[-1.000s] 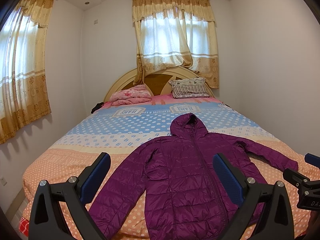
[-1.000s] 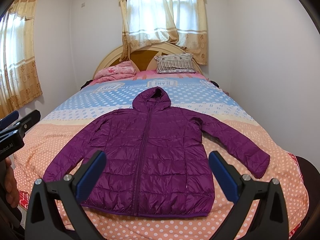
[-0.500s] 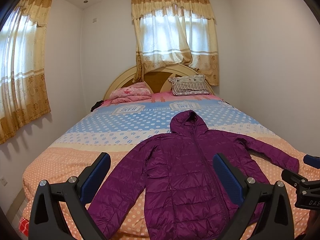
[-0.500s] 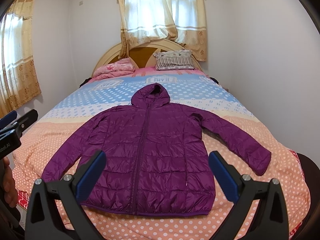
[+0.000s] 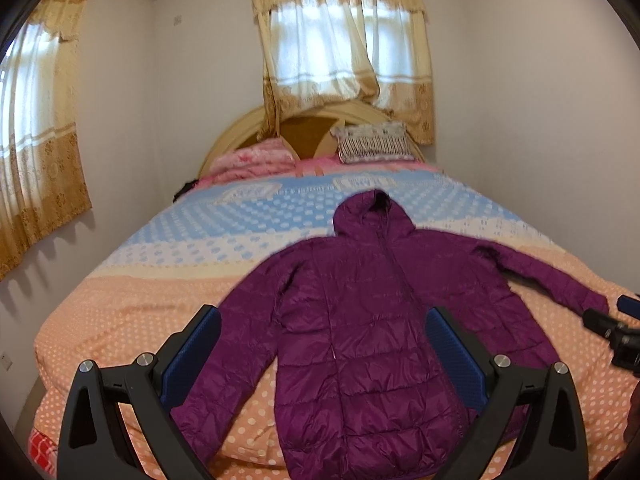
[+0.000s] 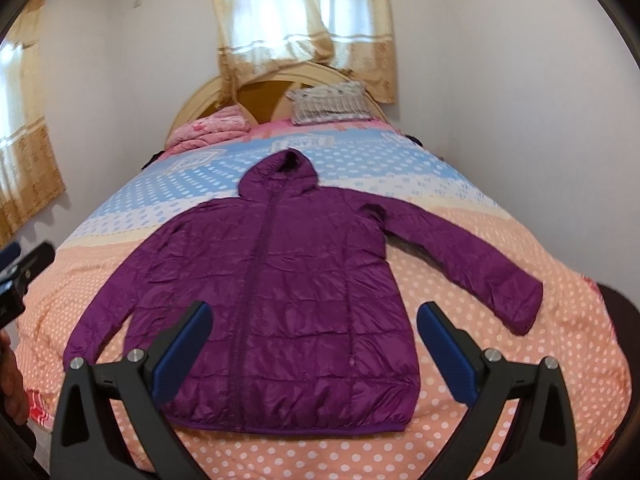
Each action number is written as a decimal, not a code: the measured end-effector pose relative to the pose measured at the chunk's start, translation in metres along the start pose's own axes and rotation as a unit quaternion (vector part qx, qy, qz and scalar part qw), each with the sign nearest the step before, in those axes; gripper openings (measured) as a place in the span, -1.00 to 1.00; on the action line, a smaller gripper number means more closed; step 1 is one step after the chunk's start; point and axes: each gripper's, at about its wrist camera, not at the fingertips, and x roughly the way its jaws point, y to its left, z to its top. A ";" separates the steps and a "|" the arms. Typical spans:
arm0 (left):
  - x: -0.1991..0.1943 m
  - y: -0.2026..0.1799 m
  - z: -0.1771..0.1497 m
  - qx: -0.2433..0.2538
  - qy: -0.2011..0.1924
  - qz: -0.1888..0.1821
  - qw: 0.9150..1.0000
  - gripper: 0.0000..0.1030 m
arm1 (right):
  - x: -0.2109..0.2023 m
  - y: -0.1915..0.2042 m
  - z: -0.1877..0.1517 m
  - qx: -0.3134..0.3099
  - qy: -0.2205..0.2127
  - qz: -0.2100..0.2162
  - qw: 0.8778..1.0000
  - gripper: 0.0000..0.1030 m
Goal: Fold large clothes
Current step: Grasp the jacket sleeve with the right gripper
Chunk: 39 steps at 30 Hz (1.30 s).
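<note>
Purple hooded puffer jacket [image 6: 288, 280] spread flat, front up, zipped, on polka-dot bed cover [image 6: 500, 380], straight ahead of and below both tongs. Hood pointing away toward headboard [image 5: 248, 128], hem nearest. Sleeves angled out to each side; right cuff beyond right gripper [image 6: 314, 346], left cuff under left gripper [image 5: 324, 354]. Both tongs wide apart, blue pads [image 6: 182, 354] empty, hovering above hem end, not touching fabric. Right gripper roughly centred on body; left gripper offset toward left sleeve. Pink bedding [image 6: 208, 132] and striped pillow [image 6: 328, 104] far ahead. Curtains [image 5: 344, 52] behind headboard.
</note>
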 end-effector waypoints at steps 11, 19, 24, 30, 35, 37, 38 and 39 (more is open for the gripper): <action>0.103 -0.027 -0.015 0.044 0.049 -0.009 0.998 0.98 | 0.080 -0.159 -0.019 0.160 0.085 -0.096 0.979 0.72; 0.166 -0.035 -0.015 0.060 0.069 -0.005 0.996 0.98 | 0.110 -0.252 -0.008 0.222 0.114 -0.195 0.949 0.56; 0.194 -0.034 -0.015 0.076 0.084 0.015 0.993 0.98 | 0.132 -0.262 -0.009 0.214 0.144 -0.205 0.944 0.17; 0.206 -0.015 -0.008 0.073 0.087 0.030 0.993 0.98 | 0.136 -0.269 -0.006 0.185 0.133 -0.202 0.953 -0.54; 0.215 0.011 0.005 0.052 0.084 0.050 0.994 0.98 | 0.135 -0.263 0.013 0.160 0.114 -0.188 0.962 -0.75; 0.217 0.023 0.010 0.039 0.080 0.056 0.994 0.98 | 0.130 -0.255 0.025 0.147 0.099 -0.183 0.967 -0.76; 0.217 0.027 0.012 0.034 0.079 0.057 0.995 0.98 | 0.129 -0.250 0.031 0.140 0.093 -0.183 0.969 -0.77; 0.217 0.030 0.013 0.030 0.078 0.058 0.995 0.98 | 0.125 -0.242 0.039 0.130 0.082 -0.179 0.972 -0.77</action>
